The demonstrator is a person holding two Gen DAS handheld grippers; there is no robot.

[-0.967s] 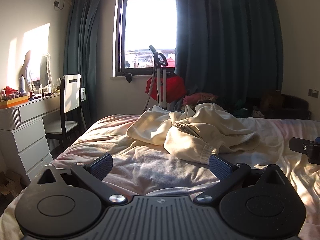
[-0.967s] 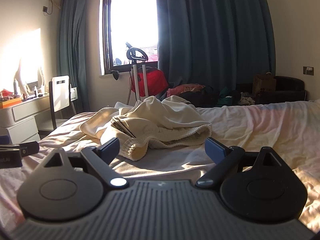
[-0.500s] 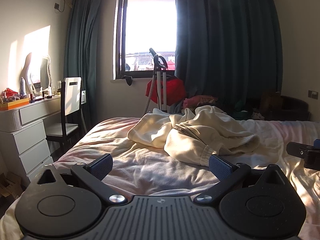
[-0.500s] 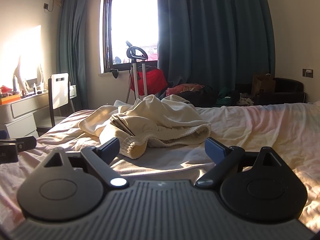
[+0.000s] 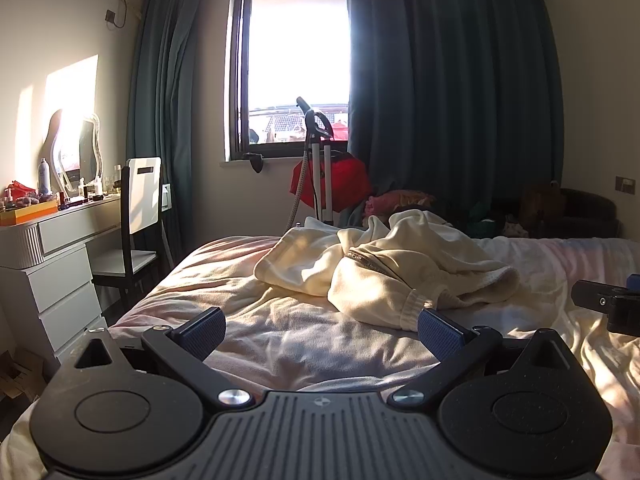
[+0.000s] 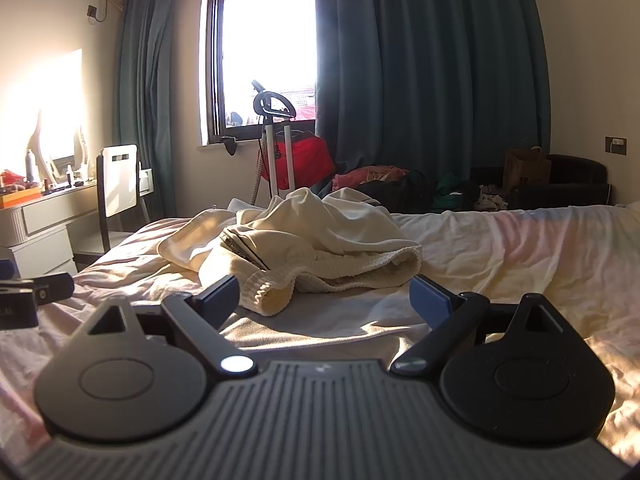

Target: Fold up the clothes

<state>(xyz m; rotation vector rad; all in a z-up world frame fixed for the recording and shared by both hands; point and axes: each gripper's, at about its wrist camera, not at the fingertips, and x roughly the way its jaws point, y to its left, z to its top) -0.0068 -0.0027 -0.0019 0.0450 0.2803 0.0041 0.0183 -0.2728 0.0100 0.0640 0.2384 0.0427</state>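
A crumpled cream sweatshirt (image 5: pixel 384 268) (image 6: pixel 304 244) lies in a heap on the bed, one ribbed cuff (image 6: pixel 268 296) pointing toward me. My left gripper (image 5: pixel 320 328) hovers low over the sheet just short of the heap, open, nothing between its blue pads. My right gripper (image 6: pixel 326 296) is open too, its left pad beside the cuff without touching it. Each gripper's tip shows at the edge of the other's view: the right one (image 5: pixel 604 304), the left one (image 6: pixel 32 292).
The bed (image 6: pixel 520 248) carries a wrinkled pale pink sheet. A white dresser (image 5: pixel 48 272) and a chair (image 5: pixel 136 224) stand at the left. A garment steamer with a red bag (image 5: pixel 328 180) and piles of clothes (image 6: pixel 400 184) sit beyond the bed under the window.
Both views have tilted slightly; the sweatshirt sits a little lower in frame. The heap itself has not moved, and both grippers stay open.
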